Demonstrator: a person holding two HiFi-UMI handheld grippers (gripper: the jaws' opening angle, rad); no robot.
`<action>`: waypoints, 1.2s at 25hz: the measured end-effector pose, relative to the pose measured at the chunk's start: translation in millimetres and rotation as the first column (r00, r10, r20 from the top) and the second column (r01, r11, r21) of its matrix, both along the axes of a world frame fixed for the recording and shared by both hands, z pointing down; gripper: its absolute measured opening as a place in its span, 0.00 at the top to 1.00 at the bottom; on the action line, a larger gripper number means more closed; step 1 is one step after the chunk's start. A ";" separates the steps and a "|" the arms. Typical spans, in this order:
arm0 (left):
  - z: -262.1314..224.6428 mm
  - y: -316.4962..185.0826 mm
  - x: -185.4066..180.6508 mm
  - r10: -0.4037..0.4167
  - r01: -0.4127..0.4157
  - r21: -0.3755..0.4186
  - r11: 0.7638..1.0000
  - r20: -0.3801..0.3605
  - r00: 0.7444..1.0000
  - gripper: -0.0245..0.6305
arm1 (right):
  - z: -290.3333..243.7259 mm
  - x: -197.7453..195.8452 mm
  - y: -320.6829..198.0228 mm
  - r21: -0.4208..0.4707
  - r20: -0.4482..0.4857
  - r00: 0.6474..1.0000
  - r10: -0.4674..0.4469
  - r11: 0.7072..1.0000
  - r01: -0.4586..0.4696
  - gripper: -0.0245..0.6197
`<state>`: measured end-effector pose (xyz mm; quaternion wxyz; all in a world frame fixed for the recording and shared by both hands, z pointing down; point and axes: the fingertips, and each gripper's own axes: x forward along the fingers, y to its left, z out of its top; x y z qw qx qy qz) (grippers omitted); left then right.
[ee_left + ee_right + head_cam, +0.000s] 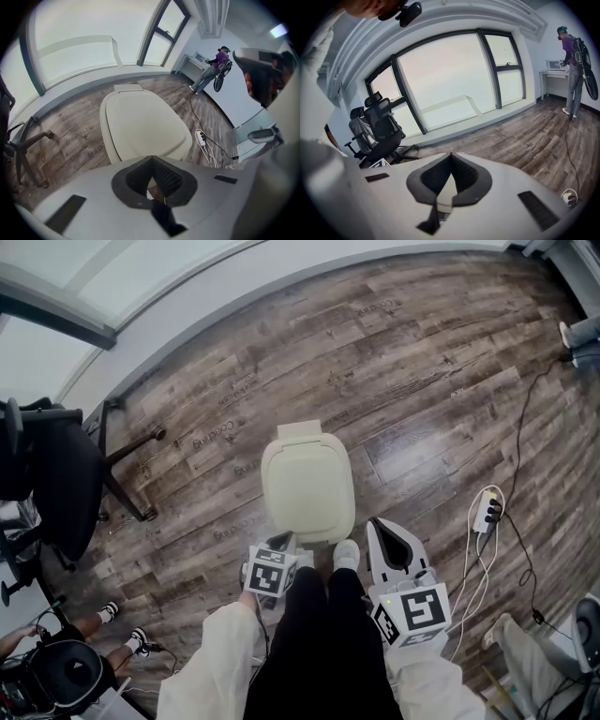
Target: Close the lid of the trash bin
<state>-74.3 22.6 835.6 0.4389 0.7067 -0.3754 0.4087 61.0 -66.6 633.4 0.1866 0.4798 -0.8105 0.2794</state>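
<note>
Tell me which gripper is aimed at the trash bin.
The left gripper: its view looks onto the closed trash bin lid; the right gripper faces windows and an office chair.

The person wears cream sleeves (211,662), black trousers (323,643) and seemingly white shoes (346,554). The left gripper (283,542) and right gripper (382,526) are pale grey, each with a black-and-white marker cube (270,572).
</note>
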 end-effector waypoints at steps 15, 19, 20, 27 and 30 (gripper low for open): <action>8.9 2.8 0.0 0.032 -0.032 -0.025 0.999 0.005 0.999 0.96 | 7.5 0.5 -1.2 -0.010 -0.003 1.000 0.012 1.000 -0.012 0.93; 10.7 2.5 -0.3 0.039 -0.038 -0.029 0.999 0.012 0.999 0.96 | 11.3 -0.2 1.5 -0.019 -0.006 1.000 0.010 1.000 -0.010 0.93; 11.0 2.6 -0.4 0.039 -0.039 -0.029 0.999 0.011 0.999 0.96 | 12.6 -0.3 2.4 -0.021 -0.007 1.000 0.011 1.000 -0.011 0.93; 18.5 2.3 -0.6 0.037 -0.036 -0.031 0.999 0.017 0.999 0.96 | 17.9 -3.2 3.6 -0.029 -0.008 1.000 0.005 1.000 -0.005 0.93; 21.8 3.6 -0.4 0.032 -0.031 -0.045 0.998 0.020 0.999 0.96 | 19.9 -4.1 3.8 -0.034 -0.010 1.000 0.000 0.999 0.000 0.93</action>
